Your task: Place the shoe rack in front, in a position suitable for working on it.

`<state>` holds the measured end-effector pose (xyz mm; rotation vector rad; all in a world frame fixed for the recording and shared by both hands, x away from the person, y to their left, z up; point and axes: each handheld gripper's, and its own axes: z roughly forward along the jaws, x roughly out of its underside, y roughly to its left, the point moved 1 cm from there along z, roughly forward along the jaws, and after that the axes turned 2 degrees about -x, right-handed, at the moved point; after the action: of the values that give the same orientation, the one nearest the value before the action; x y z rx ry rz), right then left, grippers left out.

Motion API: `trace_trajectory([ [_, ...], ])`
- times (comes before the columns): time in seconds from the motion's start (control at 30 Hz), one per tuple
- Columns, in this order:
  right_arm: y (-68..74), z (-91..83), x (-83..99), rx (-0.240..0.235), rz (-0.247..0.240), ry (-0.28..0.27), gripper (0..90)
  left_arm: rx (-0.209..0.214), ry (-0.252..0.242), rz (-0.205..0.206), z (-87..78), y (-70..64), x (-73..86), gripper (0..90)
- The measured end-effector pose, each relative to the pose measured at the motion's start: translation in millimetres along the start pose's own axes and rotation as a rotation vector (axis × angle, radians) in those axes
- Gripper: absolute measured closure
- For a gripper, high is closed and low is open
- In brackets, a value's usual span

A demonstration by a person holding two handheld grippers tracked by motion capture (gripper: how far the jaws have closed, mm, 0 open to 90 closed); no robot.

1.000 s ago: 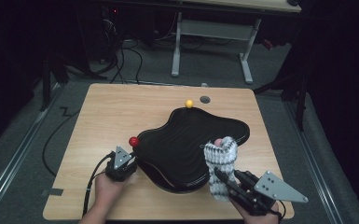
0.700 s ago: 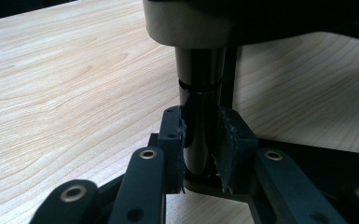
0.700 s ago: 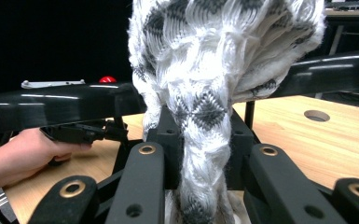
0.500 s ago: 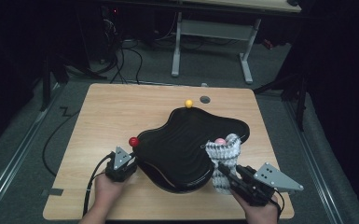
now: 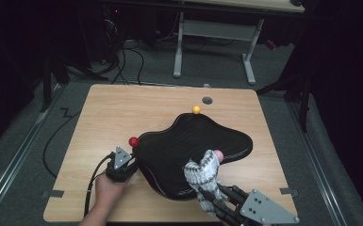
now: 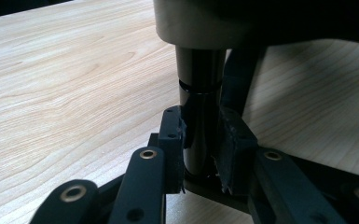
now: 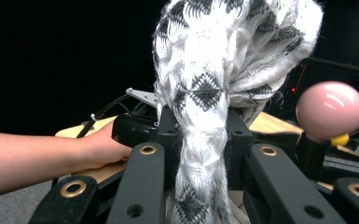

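A black wavy-edged board (image 5: 188, 141) stands raised on the wooden table (image 5: 122, 113). Around its rim sit a red ball (image 5: 133, 141), a yellow ball (image 5: 196, 109) and a pink ball (image 5: 218, 155). My left gripper (image 5: 128, 163) is at the board's near-left edge, below the red ball. In the left gripper view it (image 6: 200, 140) is shut on a black post (image 6: 198, 102) under the board. My right gripper (image 5: 215, 197) is shut on a white-and-grey knitted sock (image 5: 202, 172), whose bunched top (image 7: 224, 60) rises just left of the pink ball (image 7: 331, 109).
A small grey disc (image 5: 207, 100) lies on the table behind the yellow ball. Tape marks (image 5: 52, 193) sit at the near corners. Beyond the far edge stand a white desk frame (image 5: 212, 33) and floor cables (image 5: 122, 66). The left half of the tabletop is bare wood.
My right gripper has drawn back toward the near edge and a little left, taking the sock with it. The left gripper and the board have not moved.
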<state>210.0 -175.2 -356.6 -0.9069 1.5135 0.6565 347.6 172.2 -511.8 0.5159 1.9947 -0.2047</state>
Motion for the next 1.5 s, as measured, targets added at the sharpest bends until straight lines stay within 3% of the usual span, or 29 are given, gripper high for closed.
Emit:
trace_trajectory([
  [0.13,5.9,2.9,0.1,0.029,-0.035,-0.001,75.0,-0.001,0.001,-0.001,-0.2,0.1,0.0,73.3],
  [0.23,-4.3,1.1,2.3,0.070,0.009,-0.002,75.5,-0.001,0.004,0.001,-0.8,-0.3,0.0,73.3],
  [0.3,-18.2,0.8,7.5,0.142,0.040,0.027,75.6,0.006,0.004,-0.001,-1.2,-0.8,0.1,73.3],
  [0.4,-47.0,0.7,21.4,0.196,0.110,0.026,75.3,0.036,-0.001,0.006,-0.9,-4.5,-0.2,73.5],
  [0.47,-66.1,-2.3,24.7,0.296,0.131,0.035,75.7,0.057,0.000,0.033,0.2,-11.8,-1.6,73.4],
  [0.5,-76.1,-4.8,26.6,0.322,0.167,0.036,75.8,0.061,0.002,0.046,1.0,-15.8,-2.7,73.1],
  [0.57,-91.1,-10.3,31.3,0.343,0.219,0.027,75.9,0.072,0.000,0.057,2.7,-21.2,-3.9,72.9],
  [0.63,-94.7,-15.3,33.0,0.348,0.225,0.024,75.9,0.071,0.001,0.060,3.5,-22.8,-4.4,72.8],
  [0.83,-78.4,-30.0,17.5,0.325,0.178,-0.021,75.8,0.076,0.002,0.054,3.7,-22.2,-4.4,72.9],
  [0.93,-68.1,-33.0,9.2,0.286,0.155,-0.043,75.8,0.076,0.002,0.054,3.9,-22.1,-4.4,72.9],
  [1.07,-60.5,-27.6,8.6,0.201,0.170,-0.026,75.8,0.079,0.000,0.050,4.5,-21.5,-4.2,73.0],
  [1.27,-37.3,-19.2,4.5,0.126,0.104,-0.013,75.9,0.074,0.000,0.045,5.0,-21.1,-4.3,73.1],
  [1.3,-26.7,-14.4,2.7,0.084,0.077,-0.002,76.0,0.073,0.001,0.045,5.0,-21.2,-4.4,73.1],
  [1.37,-16.7,-7.3,3.8,0.055,0.042,0.019,76.0,0.074,0.001,0.044,4.9,-21.1,-4.3,73.1],
  [1.5,-12.1,-3.1,3.9,0.068,0.025,0.021,75.8,0.076,0.001,0.044,4.9,-20.8,-4.3,73.1],
])
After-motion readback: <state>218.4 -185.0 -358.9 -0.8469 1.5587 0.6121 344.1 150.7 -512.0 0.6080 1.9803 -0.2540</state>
